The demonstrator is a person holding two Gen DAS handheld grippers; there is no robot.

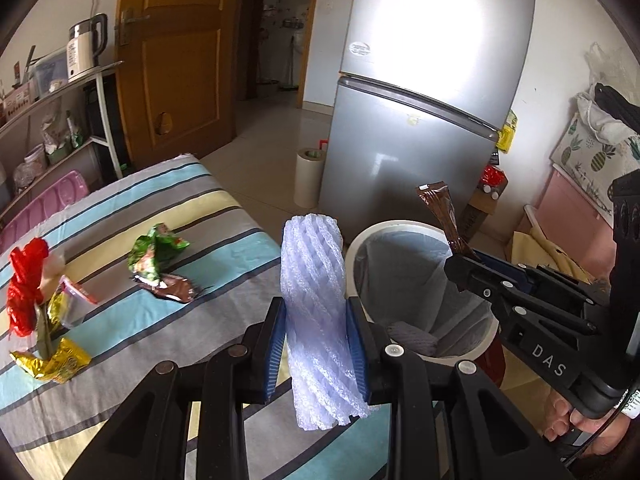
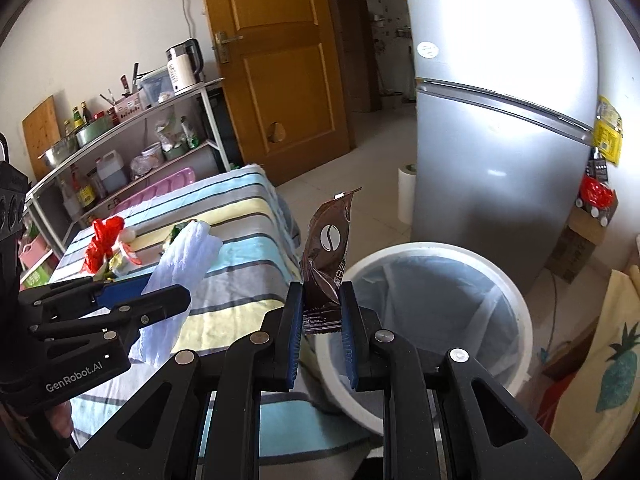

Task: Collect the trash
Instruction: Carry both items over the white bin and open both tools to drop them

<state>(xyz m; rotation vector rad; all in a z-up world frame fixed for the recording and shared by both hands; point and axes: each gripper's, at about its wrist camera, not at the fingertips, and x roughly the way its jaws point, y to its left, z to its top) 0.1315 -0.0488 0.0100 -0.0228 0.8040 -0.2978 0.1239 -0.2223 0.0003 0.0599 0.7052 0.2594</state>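
My left gripper [image 1: 316, 308] is shut on a white foam net sleeve [image 1: 314, 280], held upright beside the bin's left rim; the sleeve also shows in the right wrist view [image 2: 180, 256]. My right gripper [image 2: 322, 300] is shut on a brown coffee sachet [image 2: 326, 260], held at the near-left rim of the white trash bin [image 2: 520, 312]; the sachet also shows in the left wrist view [image 1: 442, 212]. The bin [image 1: 352, 256] has a clear liner and something grey inside. On the striped table [image 1: 140, 340] lie a green wrapper [image 1: 156, 250], a brown wrapper [image 1: 172, 286], a gold wrapper [image 1: 56, 360] and a red net [image 1: 26, 280].
A silver fridge [image 1: 420, 100] stands behind the bin, with a paper roll [image 1: 308, 176] at its foot. A shelf rack [image 2: 120, 140] with bottles and a kettle lines the left wall. A wooden door [image 2: 280, 60] stands open behind the table. Pineapple-print fabric [image 2: 612, 360] lies at the right.
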